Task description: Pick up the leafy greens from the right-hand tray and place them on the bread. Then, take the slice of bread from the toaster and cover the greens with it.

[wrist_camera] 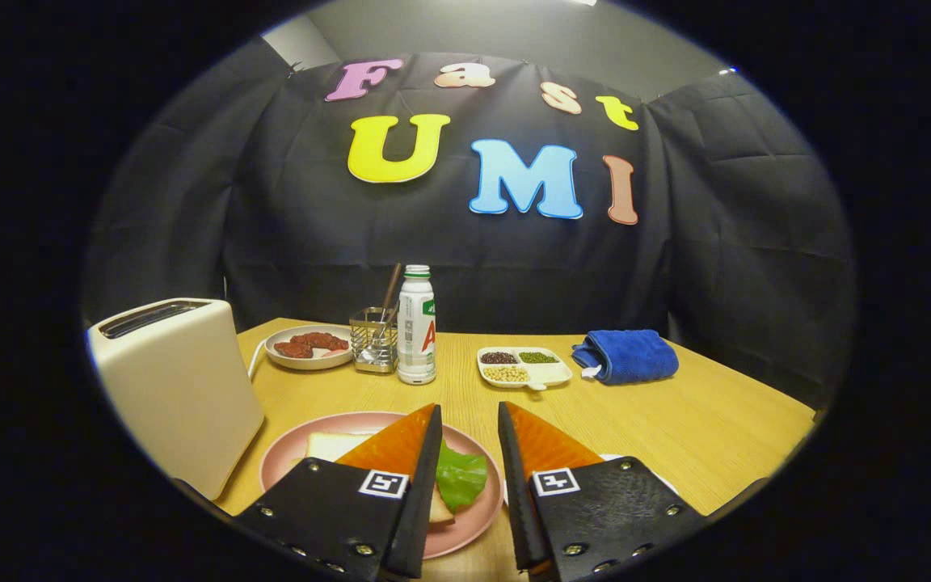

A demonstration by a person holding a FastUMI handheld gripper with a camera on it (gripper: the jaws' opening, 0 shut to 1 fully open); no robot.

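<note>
Green crinkly salad leaf lying flat on the pale square slice of bread, on the round pink plate, just under the fingers and close to the left one. Resting there with the bread below like a little bed, ready for a lid. Nothing on top of the leaf.

Seems to run longways from near to far, much the way the fingers point. Partly tucked behind the left finger, so hard to be sure.

Gripper spread wide, pinching nothing, hanging over the near side of the plate.

Tall cream box toaster standing off to the left of the fingers, slot facing up so bread can come straight out. Cannot tell if a slice sits inside. Leaf probably waiting for its cover.
</note>
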